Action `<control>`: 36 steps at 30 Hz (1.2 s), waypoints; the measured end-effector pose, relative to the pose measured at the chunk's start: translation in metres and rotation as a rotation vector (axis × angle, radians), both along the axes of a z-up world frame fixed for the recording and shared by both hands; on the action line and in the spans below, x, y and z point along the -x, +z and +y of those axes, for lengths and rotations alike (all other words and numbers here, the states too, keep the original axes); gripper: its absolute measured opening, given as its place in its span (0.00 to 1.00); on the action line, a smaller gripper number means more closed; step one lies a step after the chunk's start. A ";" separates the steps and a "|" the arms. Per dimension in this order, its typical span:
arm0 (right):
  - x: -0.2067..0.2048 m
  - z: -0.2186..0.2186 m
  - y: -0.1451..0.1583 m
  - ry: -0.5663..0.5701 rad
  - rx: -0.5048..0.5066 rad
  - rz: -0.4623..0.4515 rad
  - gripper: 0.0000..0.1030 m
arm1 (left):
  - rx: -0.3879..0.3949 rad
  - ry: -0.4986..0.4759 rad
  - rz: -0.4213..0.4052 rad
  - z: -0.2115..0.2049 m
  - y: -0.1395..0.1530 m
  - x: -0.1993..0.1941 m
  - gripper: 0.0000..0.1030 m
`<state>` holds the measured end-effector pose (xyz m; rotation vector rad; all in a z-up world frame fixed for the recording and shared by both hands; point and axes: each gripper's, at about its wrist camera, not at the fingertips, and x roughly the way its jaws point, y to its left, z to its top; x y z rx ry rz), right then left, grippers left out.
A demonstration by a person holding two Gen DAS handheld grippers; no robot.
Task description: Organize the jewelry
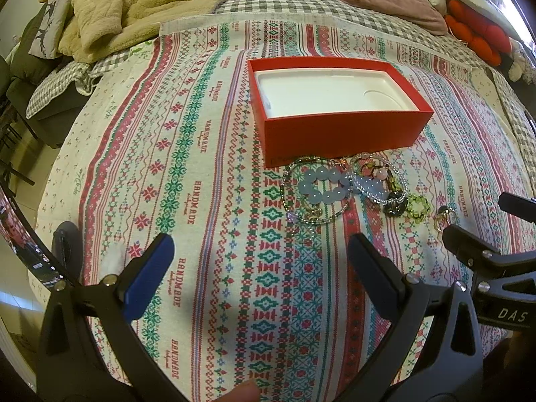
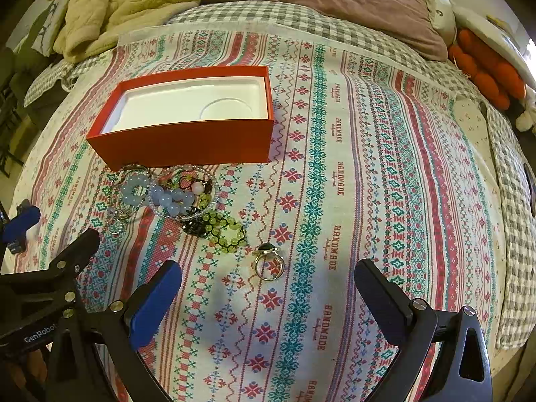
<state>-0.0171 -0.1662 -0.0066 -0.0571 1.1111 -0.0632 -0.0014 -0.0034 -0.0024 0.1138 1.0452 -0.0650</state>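
Patterned cloth is spread over the bed, prob. as a flat work surface w/ the soft bedding pushed to the far side. Red box sits open near the middle, white tray insert bare, nothing in it yet; likely the destination, placed just far of the jewelry so each piece only needs a short lift. Bracelets lie in a tangled heap touching or almost touching the box's near wall: pale blue bead ones, thin beaded loops, a green-and-black one at the right end. Ring lies alone, apart from the heap, near-right of it. Left tongs hang wide, nothing between the pads, above bare cloth; heap is just far of them and a bit right. Right tongs also wide and empty; ring sits almost centred between the fingertips, just far of them, so it looks like the first pick. Ring is small and flat on soft cloth, so pinching may push it in or grab fabric.
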 end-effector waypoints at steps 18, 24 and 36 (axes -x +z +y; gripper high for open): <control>0.000 0.001 -0.003 0.004 0.004 0.004 1.00 | 0.000 -0.001 0.001 0.001 -0.001 0.001 1.00; 0.000 0.002 -0.002 0.006 0.003 0.004 1.00 | 0.007 -0.007 0.009 0.000 -0.003 0.003 1.00; -0.005 0.003 0.007 -0.002 -0.004 -0.006 1.00 | -0.037 -0.005 -0.020 0.000 0.003 -0.006 1.00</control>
